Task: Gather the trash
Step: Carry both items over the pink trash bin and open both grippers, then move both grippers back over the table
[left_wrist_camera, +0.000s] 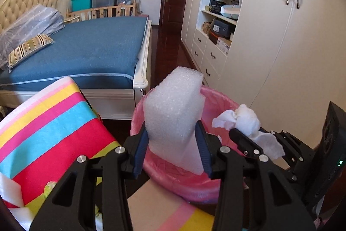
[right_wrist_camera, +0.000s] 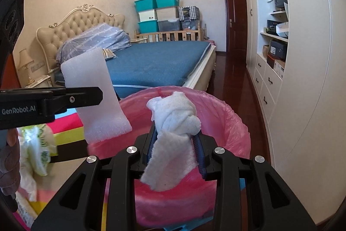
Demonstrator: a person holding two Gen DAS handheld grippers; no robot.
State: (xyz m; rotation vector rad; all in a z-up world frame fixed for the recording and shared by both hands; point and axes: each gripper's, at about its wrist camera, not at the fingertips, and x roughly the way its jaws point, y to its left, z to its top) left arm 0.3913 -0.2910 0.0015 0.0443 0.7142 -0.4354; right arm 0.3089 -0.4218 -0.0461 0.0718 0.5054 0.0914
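A white foam block (left_wrist_camera: 175, 109) stands upright between the blue pads of my left gripper (left_wrist_camera: 172, 127), which is shut on its lower half. The block hangs over a bin with a pink liner (left_wrist_camera: 220, 101). My right gripper (right_wrist_camera: 175, 130) is shut on a crumpled white tissue wad (right_wrist_camera: 175, 120), held above the same bin (right_wrist_camera: 233, 118), just inside its near rim. In the left wrist view the tissue (left_wrist_camera: 244, 118) shows at the bin's right edge. The right wrist view has the foam block (right_wrist_camera: 93, 88) at the left, with one left-gripper finger (right_wrist_camera: 82, 96) across it.
A striped, brightly coloured cloth (left_wrist_camera: 54, 122) lies left of the bin, with crumpled green-and-white wrappers (right_wrist_camera: 41, 153) on it. A hand (right_wrist_camera: 8, 157) shows at the left edge. A blue-covered bed (left_wrist_camera: 97, 47) is behind, a white wardrobe (left_wrist_camera: 281, 57) to the right, dark floor between.
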